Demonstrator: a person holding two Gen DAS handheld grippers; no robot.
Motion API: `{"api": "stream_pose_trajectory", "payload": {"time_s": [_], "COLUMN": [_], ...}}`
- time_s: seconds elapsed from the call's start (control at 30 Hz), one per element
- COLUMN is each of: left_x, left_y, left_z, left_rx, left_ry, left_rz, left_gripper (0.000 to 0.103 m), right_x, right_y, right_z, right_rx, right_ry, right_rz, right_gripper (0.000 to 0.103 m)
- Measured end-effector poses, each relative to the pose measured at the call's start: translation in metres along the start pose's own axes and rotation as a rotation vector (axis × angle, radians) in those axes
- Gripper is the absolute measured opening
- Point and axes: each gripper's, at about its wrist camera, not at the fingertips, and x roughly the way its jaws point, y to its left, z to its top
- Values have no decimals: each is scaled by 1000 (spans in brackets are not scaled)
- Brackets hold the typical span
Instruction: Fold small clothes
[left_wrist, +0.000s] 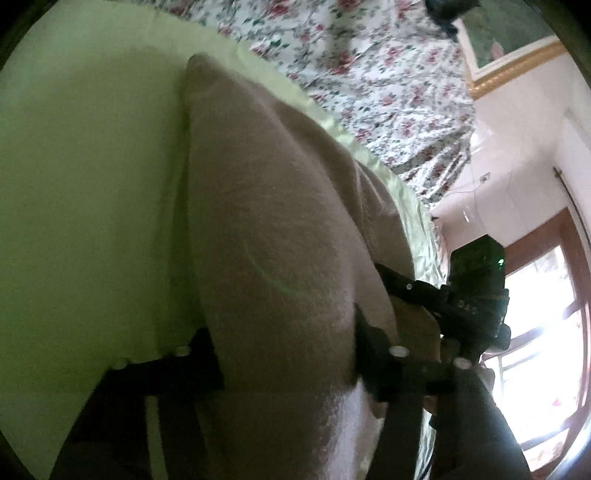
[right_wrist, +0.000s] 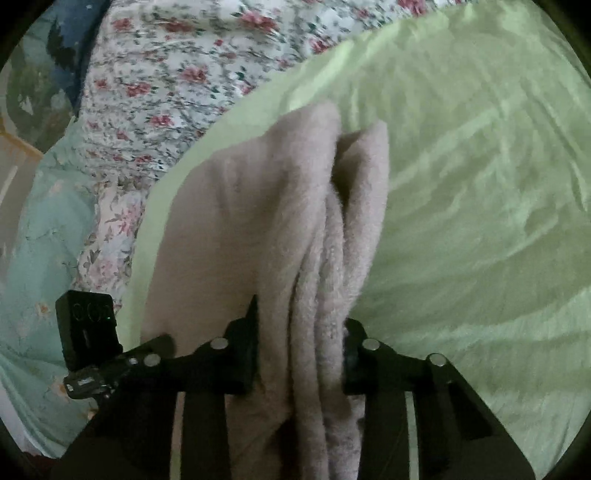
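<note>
Pale green bedsheet (right_wrist: 480, 184) fills both views, a floral cover (right_wrist: 159, 85) at upper left. Right claw (right_wrist: 299, 354) clamps the folded beige fleece garment (right_wrist: 258, 221) at lower centre; left claw (left_wrist: 288, 354) pinches the same cloth, whose lower end is cut off by the frame.

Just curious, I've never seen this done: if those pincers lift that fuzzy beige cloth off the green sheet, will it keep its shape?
Probably not. The beige cloth bunches in soft folds between the right gripper, so it likely droops. Its fuzzy pile suggests it won't slip easily. It looks light.
</note>
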Motion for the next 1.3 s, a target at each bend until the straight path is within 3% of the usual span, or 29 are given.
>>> {"api": "stream_pose_trajectory", "payload": {"time_s": [0.27, 0.4, 0.53, 0.63, 0.73, 0.93, 1.0, 1.1, 1.23, 1.27, 1.3], "left_x": [-106, -162, -193, -192, -188, -202, -210, -228, -237, -235, -233], "left_y": [8, 25, 50, 78, 95, 94, 93, 98, 105, 106, 106], "left_z": [-33, -55, -77, -91, -103, -110, -110, -113, -115, -115, -116], "left_rx": [57, 63, 42, 1, -31, -28, -38, -72, -116, -121, -122], "left_ry": [-102, -148, -161, -126, -117, -131, -151, -210, -251, -245, -238], "left_rz": [84, 151, 203, 225, 236, 249, 248, 249, 278, 280, 280], "left_gripper": [52, 52, 52, 53, 61, 70, 71, 71, 70, 70, 69], "right_x": [2, 28, 60, 83, 94, 77, 62, 38, 42, 48, 57], "right_y": [74, 117, 143, 148, 142, 136, 136, 139, 156, 161, 165], "right_z": [-29, -49, -70, -83, -93, -95, -92, -86, -77, -77, -77], "right_rx": [-84, -117, -127, -126, -124, -115, -121, -133, -172, -183, -192], "right_ry": [-27, -12, 32, 74, 86, 74, 32, -56, -60, -49, -30], "right_rz": [94, 204, 265, 246, 189, 121, 72, 39, 60, 59, 48], "right_gripper": [32, 32, 32, 32, 33, 50, 54, 54, 50, 48, 38]}}
